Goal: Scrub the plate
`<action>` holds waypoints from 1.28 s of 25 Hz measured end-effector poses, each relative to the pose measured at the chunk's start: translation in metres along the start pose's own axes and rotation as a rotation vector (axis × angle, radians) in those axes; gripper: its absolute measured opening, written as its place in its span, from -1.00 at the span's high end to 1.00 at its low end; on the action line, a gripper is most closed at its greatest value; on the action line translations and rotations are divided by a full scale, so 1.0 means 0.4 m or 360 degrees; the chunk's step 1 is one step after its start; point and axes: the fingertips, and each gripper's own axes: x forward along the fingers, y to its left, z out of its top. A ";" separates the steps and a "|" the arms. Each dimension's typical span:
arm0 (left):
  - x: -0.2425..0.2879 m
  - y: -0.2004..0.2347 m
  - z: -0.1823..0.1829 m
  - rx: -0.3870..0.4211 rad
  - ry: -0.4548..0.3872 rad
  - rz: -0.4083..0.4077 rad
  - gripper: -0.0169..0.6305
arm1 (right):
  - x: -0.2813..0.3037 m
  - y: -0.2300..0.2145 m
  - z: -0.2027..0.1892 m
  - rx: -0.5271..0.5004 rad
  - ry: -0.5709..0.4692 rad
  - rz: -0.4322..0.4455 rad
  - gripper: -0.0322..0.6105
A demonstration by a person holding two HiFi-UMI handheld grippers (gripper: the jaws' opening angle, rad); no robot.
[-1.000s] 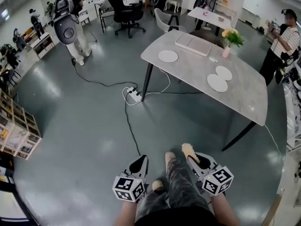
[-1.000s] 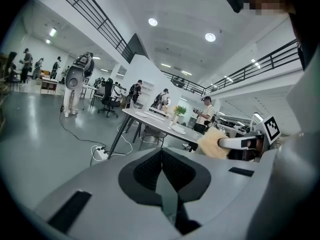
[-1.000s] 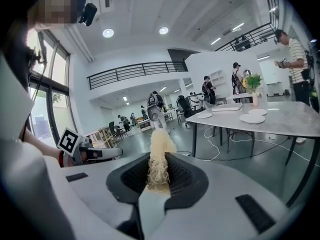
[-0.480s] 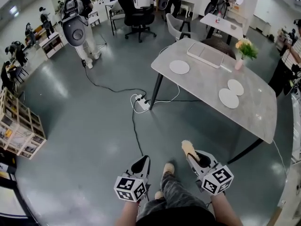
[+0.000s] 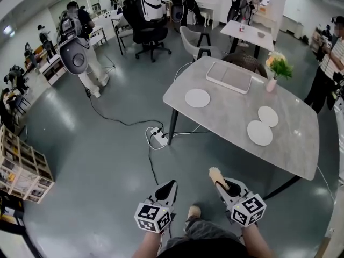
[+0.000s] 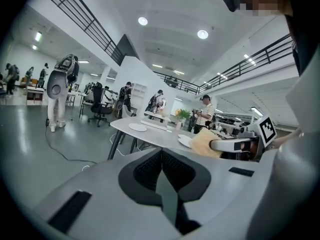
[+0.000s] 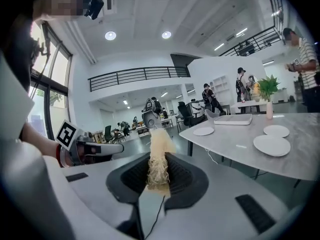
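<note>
1. Three white plates lie on a grey table: a lone plate toward its left end, and a pair of plates toward the right, side by side with their edges meeting or nearly so.
2. None of the plates is being touched; both grippers are held low over the floor, well apart from the table.
3. One pale, stringy scrubber stands upright in the right gripper, whose fingers are clamped on its lower end; the head view shows it jutting forward past the tips.
4. Nothing sits in the left gripper, its fingers pressed together.
5. Between the two grippers, the person's shoe shows on the floor.
6. Also on the table are a flat grey tray at the far edge and a pink vase of flowers just to its right.
7. Under the table's left end, a white power strip lies on the floor, with a dark cable running off to the left.
8. Beyond the table stand a black office chair and a smaller white table.
9. Several people are about, among them a person with a grey backpack at left and a person in a striped shirt at the right edge.
</note>
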 end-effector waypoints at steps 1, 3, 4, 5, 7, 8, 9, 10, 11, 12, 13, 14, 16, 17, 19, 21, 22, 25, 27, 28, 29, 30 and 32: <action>0.021 0.009 0.010 0.0002 0.0005 0.0003 0.91 | 0.014 -0.022 0.011 0.0003 -0.0001 -0.0007 0.66; 0.058 0.035 0.023 -0.0010 0.0012 0.0025 0.91 | 0.044 -0.059 0.031 0.0001 -0.0003 -0.0007 0.66; 0.076 0.047 0.028 -0.0018 0.0013 0.0036 0.91 | 0.059 -0.075 0.040 -0.0003 -0.0004 -0.0004 0.66; 0.094 0.055 0.035 -0.0023 0.0012 0.0044 0.91 | 0.072 -0.092 0.048 -0.0007 -0.0005 0.0000 0.65; 0.132 0.062 0.047 -0.0021 0.0006 0.0047 0.91 | 0.092 -0.129 0.060 -0.0013 -0.0004 0.0004 0.65; 0.151 0.064 0.052 -0.0018 0.0003 0.0048 0.91 | 0.102 -0.150 0.064 -0.0013 -0.0002 0.0004 0.66; 0.170 0.066 0.057 -0.0017 0.0003 0.0050 0.91 | 0.112 -0.169 0.069 -0.0009 -0.0002 0.0004 0.65; 0.185 0.069 0.063 -0.0016 0.0004 0.0052 0.91 | 0.122 -0.184 0.075 -0.0001 -0.0004 0.0008 0.66; 0.195 0.073 0.068 -0.0012 0.0009 0.0054 0.91 | 0.132 -0.192 0.082 0.0008 -0.0007 0.0017 0.65; 0.200 0.078 0.073 -0.0010 0.0017 0.0058 0.91 | 0.142 -0.194 0.087 0.0016 -0.0009 0.0031 0.66; 0.203 0.085 0.075 -0.0009 0.0025 0.0064 0.91 | 0.152 -0.193 0.089 0.0021 -0.0008 0.0044 0.66; 0.206 0.094 0.078 -0.0011 0.0033 0.0072 0.91 | 0.162 -0.193 0.090 0.0024 -0.0003 0.0054 0.65; 0.216 0.110 0.081 -0.0016 0.0043 0.0087 0.91 | 0.185 -0.200 0.090 0.0033 0.0005 0.0070 0.65; 0.224 0.118 0.083 -0.0017 0.0049 0.0094 0.91 | 0.197 -0.206 0.089 0.0040 0.0007 0.0080 0.65; 0.244 0.132 0.084 -0.0019 0.0064 0.0105 0.91 | 0.218 -0.220 0.091 0.0054 0.0011 0.0093 0.66; 0.269 0.142 0.089 -0.0020 0.0083 0.0099 0.91 | 0.234 -0.233 0.097 0.0063 0.0012 0.0093 0.66; 0.284 0.146 0.093 -0.0019 0.0091 0.0089 0.91 | 0.240 -0.240 0.102 0.0066 0.0012 0.0090 0.65; 0.342 0.158 0.113 -0.0009 0.0103 0.0034 0.91 | 0.268 -0.267 0.116 0.0071 0.0024 0.0071 0.65; 0.394 0.168 0.132 0.0005 0.0110 -0.0016 0.91 | 0.291 -0.291 0.125 0.0074 0.0033 0.0046 0.65; 0.422 0.173 0.144 0.0012 0.0113 -0.0039 0.91 | 0.303 -0.305 0.132 0.0077 0.0035 0.0034 0.65; 0.449 0.179 0.158 0.0018 0.0113 -0.0061 0.91 | 0.316 -0.316 0.141 0.0079 0.0036 0.0026 0.65; 0.473 0.186 0.174 0.0024 0.0113 -0.0081 0.91 | 0.330 -0.325 0.151 0.0079 0.0038 0.0023 0.65; 0.519 0.202 0.206 0.0035 0.0118 -0.0119 0.91 | 0.363 -0.343 0.173 0.0071 0.0045 0.0014 0.66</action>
